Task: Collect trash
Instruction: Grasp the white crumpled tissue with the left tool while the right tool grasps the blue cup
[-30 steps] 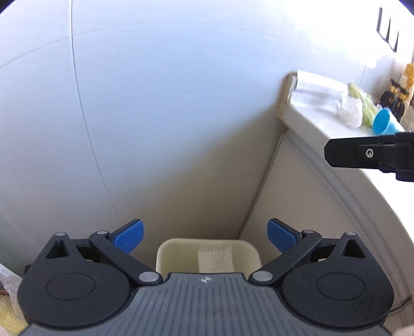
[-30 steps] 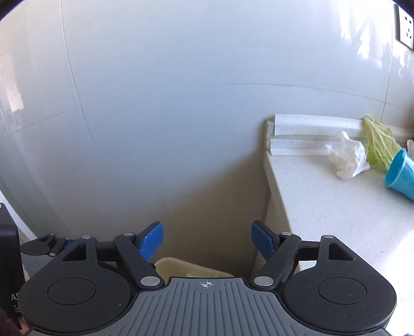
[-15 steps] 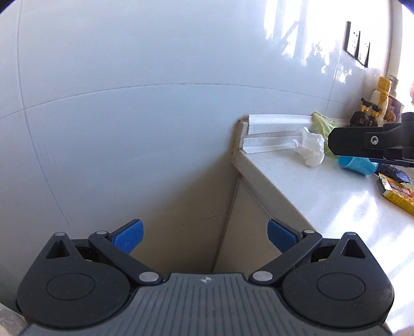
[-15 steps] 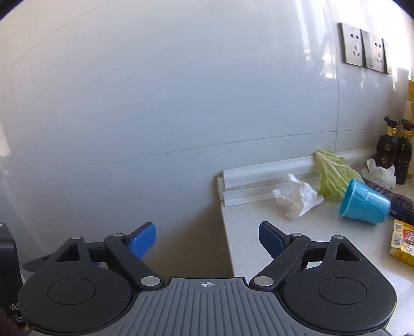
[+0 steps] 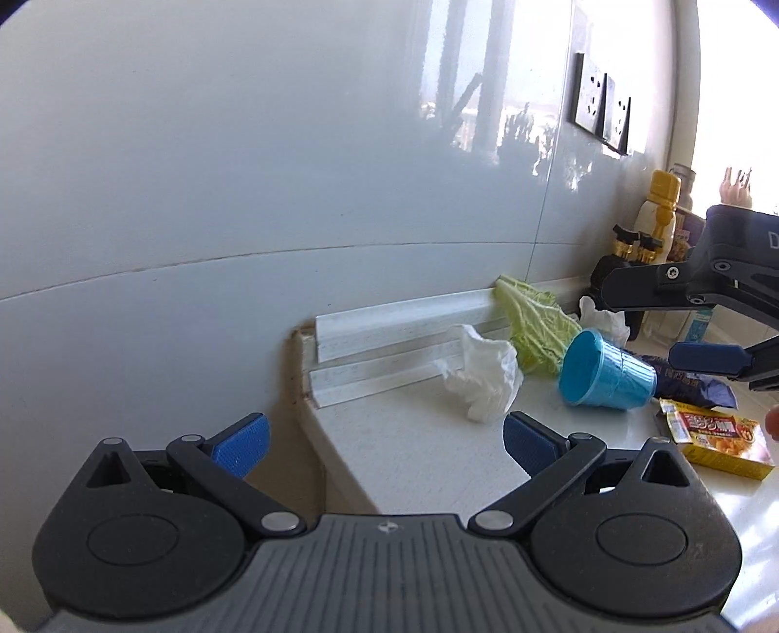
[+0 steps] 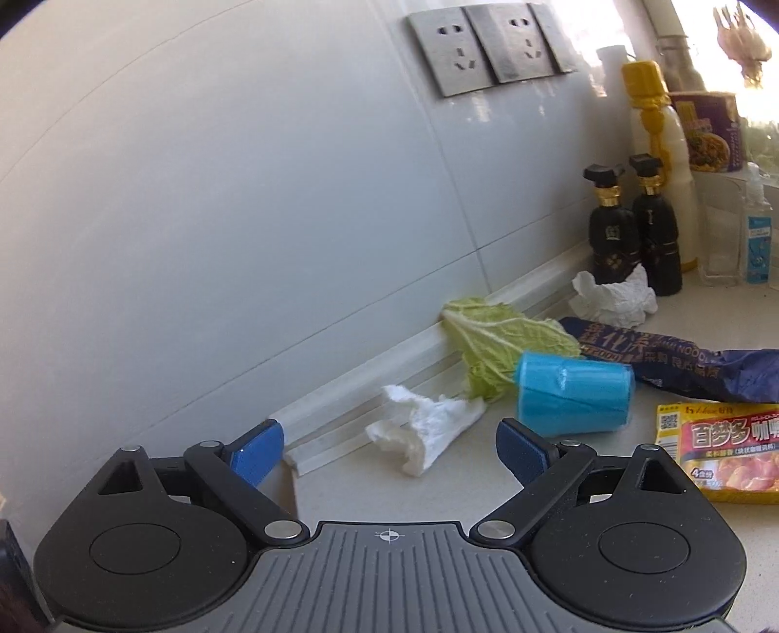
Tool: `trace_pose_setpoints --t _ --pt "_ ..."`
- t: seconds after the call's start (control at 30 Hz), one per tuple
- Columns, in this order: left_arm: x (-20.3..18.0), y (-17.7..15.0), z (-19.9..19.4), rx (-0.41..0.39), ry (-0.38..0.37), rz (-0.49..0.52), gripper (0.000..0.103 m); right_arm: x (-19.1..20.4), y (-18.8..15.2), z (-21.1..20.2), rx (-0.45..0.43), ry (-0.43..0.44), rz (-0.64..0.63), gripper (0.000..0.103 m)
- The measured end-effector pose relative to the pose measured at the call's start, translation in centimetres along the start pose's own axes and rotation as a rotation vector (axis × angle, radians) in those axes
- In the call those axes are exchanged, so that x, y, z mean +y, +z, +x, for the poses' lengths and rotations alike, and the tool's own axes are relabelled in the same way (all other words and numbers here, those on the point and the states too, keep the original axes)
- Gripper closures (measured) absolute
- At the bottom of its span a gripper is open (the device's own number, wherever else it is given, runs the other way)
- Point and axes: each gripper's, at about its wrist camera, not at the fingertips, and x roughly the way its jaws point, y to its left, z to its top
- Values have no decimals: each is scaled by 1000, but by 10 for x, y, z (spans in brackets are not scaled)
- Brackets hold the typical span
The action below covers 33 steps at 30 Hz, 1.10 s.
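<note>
Trash lies on a white counter along the wall: a crumpled white tissue, a cabbage leaf, a tipped blue paper cup, a dark blue noodle wrapper, a second tissue and a yellow curry box. My left gripper is open and empty, short of the tissue. My right gripper has its jaws opening with nothing between them, just before the tissue; in the left wrist view it reaches in from the right above the wrapper.
Two dark bottles, a yellow-capped bottle, a noodle tub and a clear sanitizer bottle stand at the back right. Wall sockets sit above. The counter's left end drops off beside the tiled wall.
Both grippers swung right and up, from the bin on the floor by the wall to the counter. The trash now fills both views. The right jaws stand wider apart.
</note>
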Motion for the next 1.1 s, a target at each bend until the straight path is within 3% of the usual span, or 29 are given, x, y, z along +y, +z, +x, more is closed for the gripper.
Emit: trace_pose_setpoints --t 0.23,0.37,0.47,0.63,0.77,0.93,1.1 --pt "-17 5 31 -26 -65 41 2 -42 15 23 -71 -119 83 7" --pt "-19 7 48 -17 -100 15 5 -65 8 36 -87 -132 122 7" --pt "-22 7 59 -18 -102 7 7 -73 6 44 -82 -194 117 7" --pt "-27 6 76 -19 -135 -27 13 -84 2 50 -80 -143 135 7" --pt "-32 8 88 25 -167 -42 29 -85 -3 56 -99 -147 101 7" --pt "-37 9 89 34 -145 -59 33 -94 -5 58 -101 -206 131 7" --pt "-46 5 98 90 -119 -58 44 -104 -5 56 -97 -157 182 7"
